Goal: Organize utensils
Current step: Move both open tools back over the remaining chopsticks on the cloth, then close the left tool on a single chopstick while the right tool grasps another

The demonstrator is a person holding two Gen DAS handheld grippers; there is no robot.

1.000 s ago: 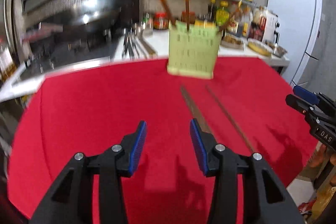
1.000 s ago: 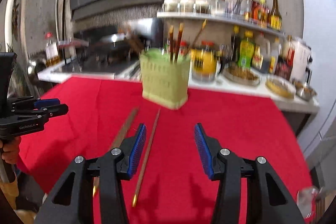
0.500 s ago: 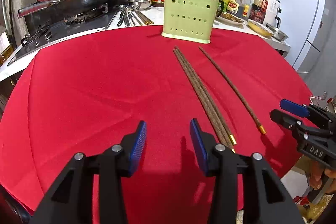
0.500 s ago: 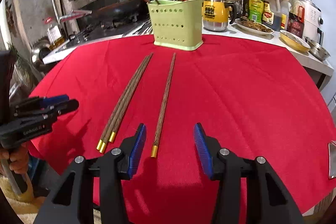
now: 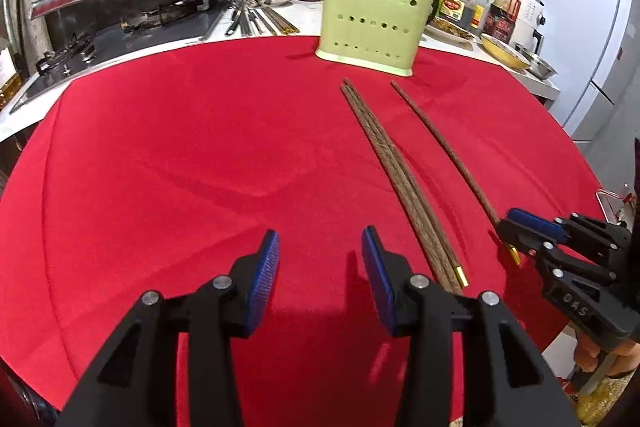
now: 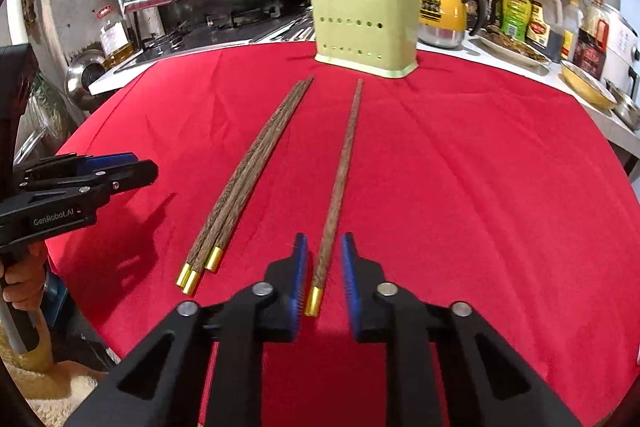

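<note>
**Single chopstick between the right jaws**

While the left gripper [image 5: 320, 259] hangs released over the red cloth [image 5: 180, 155] with nothing between its jaws, a bundle of three chopsticks [image 6: 244, 179] lies just to their right. Further right, the right gripper [image 6: 323, 267] straddles the gold-capped end of a lone chopstick [image 6: 340, 171], jaws narrowed but not touching it (a gap shows on both sides). Straight ahead of both jaws stands the green holder [image 6: 366, 23], several chopsticks upright inside.

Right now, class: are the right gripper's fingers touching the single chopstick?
Apart. The right wrist view shows red cloth on both sides between the fingers and the single chopstick, which lies between them.
</note>
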